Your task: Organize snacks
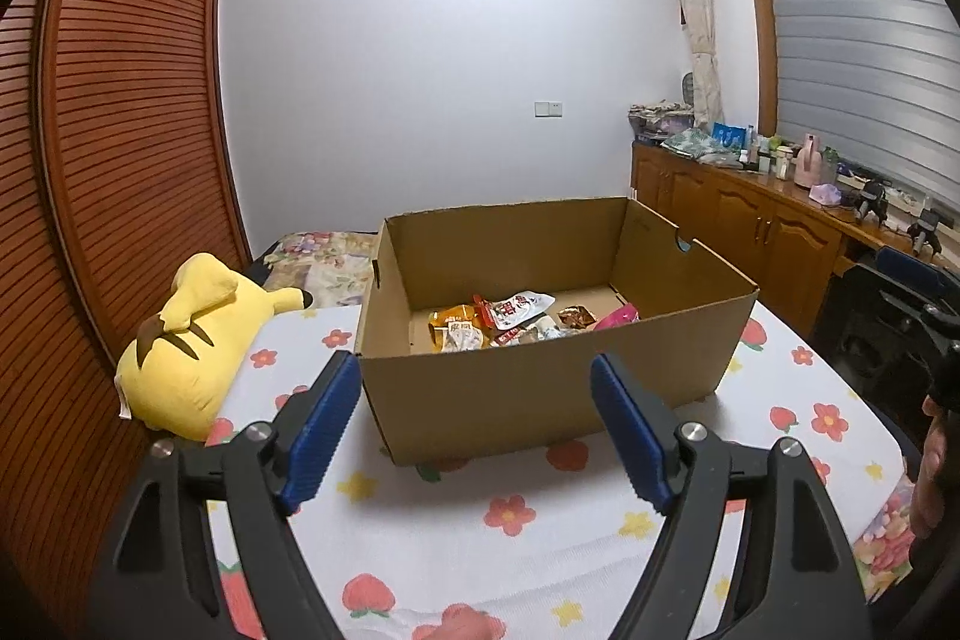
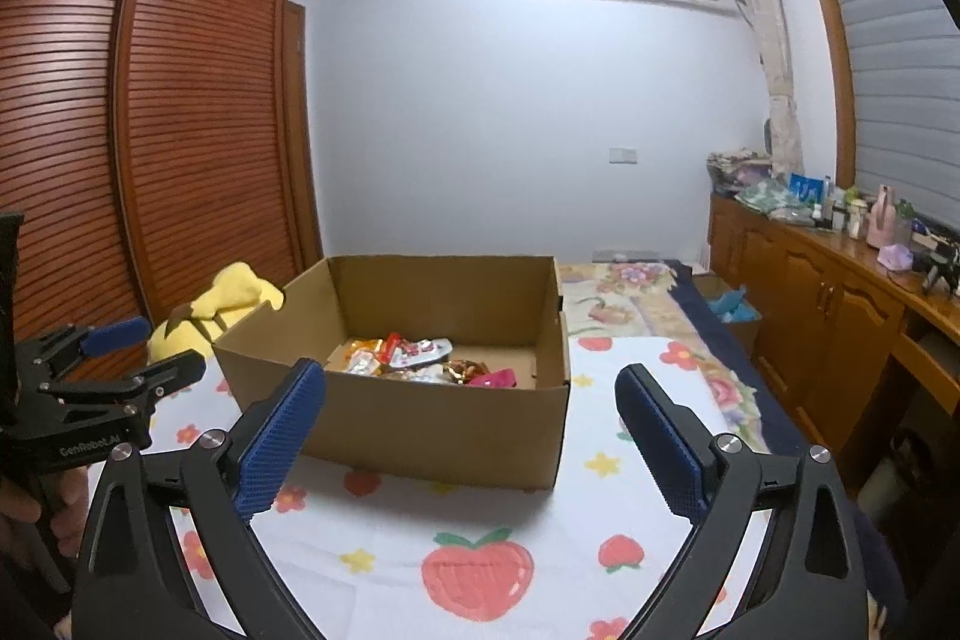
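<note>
Box (image 1: 540,376): on floral sheet (image 2: 384,532), snacks (image 1: 510,319) inside. Left gripper (image 1: 474,394) and right gripper (image 2: 471,403): before the box's near wall, both spread wide, holding nothing.

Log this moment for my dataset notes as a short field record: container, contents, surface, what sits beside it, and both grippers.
container: open cardboard box, flaps up, standing on the bed
contents: snack packets piled loosely on the box floor, among them a pink packet
surface: white bedspread with a fruit and flower print
beside box: yellow plush toy on its left
left gripper: jaws open, empty, in front of the box
right gripper: jaws open, empty, in front of the box
</note>
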Demonstrator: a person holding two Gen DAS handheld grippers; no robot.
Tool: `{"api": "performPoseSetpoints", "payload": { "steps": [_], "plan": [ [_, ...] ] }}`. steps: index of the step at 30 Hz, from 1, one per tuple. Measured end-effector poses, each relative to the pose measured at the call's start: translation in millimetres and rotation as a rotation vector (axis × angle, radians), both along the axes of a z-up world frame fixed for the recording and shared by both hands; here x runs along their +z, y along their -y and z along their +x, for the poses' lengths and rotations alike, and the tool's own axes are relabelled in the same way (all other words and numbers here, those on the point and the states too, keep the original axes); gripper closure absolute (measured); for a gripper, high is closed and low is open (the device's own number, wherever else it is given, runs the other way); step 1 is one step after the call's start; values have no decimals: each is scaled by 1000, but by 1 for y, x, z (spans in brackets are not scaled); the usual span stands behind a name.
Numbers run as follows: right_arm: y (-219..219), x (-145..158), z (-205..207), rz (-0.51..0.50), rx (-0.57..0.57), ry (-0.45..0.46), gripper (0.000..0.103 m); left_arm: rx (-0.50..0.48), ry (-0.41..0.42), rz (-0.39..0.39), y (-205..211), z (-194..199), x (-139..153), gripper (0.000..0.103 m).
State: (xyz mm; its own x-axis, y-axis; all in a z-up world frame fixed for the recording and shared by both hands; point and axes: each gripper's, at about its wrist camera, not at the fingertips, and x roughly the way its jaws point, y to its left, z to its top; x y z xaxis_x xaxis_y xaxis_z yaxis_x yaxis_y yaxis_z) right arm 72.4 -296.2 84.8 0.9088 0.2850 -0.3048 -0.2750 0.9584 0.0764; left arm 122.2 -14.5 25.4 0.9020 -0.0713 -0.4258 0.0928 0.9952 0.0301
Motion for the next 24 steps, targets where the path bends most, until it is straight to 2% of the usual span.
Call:
{"api": "performPoseSetpoints", "payload": {
  "steps": [24],
  "plan": [
    [6, -11, -3, 10, -21, -28, 4, 16, 10, 10, 2, -12, -2, 23]
  ]
}}
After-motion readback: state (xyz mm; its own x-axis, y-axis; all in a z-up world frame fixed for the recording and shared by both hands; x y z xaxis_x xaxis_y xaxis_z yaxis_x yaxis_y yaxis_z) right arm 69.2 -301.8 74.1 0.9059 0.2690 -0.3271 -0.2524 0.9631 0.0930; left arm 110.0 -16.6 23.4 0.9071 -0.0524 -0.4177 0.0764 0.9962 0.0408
